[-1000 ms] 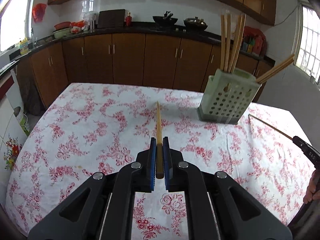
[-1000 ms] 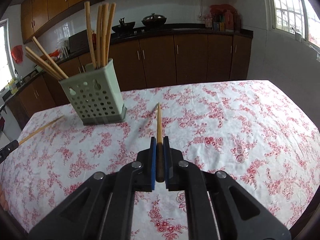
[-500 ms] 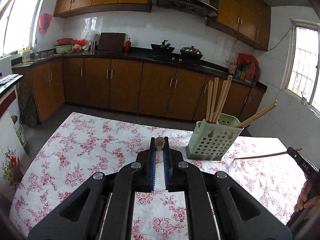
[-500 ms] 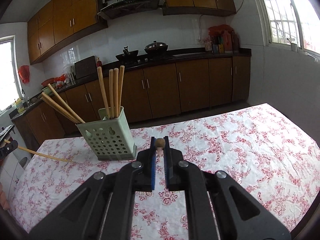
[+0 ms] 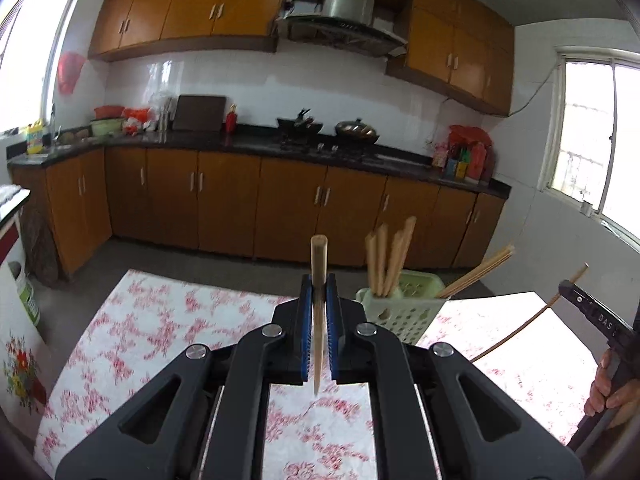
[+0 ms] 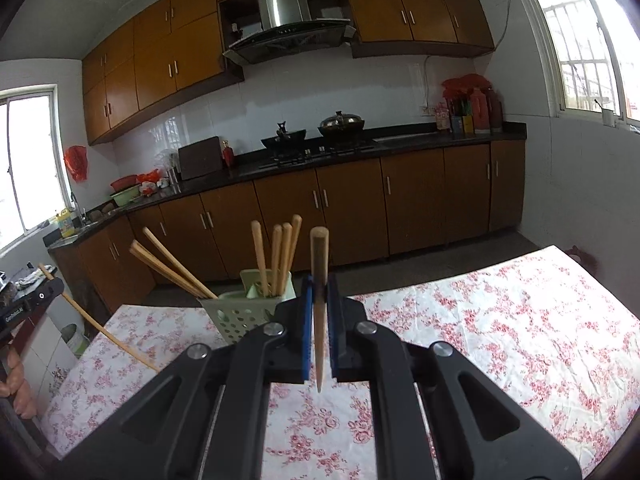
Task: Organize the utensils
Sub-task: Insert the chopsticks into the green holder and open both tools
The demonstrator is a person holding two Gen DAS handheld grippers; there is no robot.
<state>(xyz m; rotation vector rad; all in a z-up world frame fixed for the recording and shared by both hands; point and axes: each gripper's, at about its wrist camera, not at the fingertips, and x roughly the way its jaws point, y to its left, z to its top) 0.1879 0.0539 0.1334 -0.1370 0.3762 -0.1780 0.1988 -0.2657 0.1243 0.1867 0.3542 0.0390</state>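
Note:
My left gripper (image 5: 319, 285) is shut on a wooden chopstick (image 5: 319, 258) that stands nearly upright between the blue pads, thick end up and thin tip hanging below. The right gripper (image 6: 319, 285) is shut on a second chopstick (image 6: 319, 254) the same way. A pale green perforated holder (image 5: 400, 314) stands on the floral tablecloth (image 5: 160, 320), just right of my left gripper and lower. In the right wrist view the holder (image 6: 234, 314) sits just left of the gripper. Several chopsticks (image 6: 276, 256) stand in it and two lean out sideways (image 6: 168, 264).
Each gripper shows at the other view's edge, the right one (image 5: 592, 314) held by a hand (image 5: 608, 392). Beyond the table (image 6: 500, 340) are brown floor cabinets (image 5: 224, 204), a dark counter with a wok (image 6: 284, 142) and windows on both sides.
Both grippers have risen and tipped upward, so the table sits lower in view. Each held chopstick has swung from pointing forward to nearly upright in its pads.

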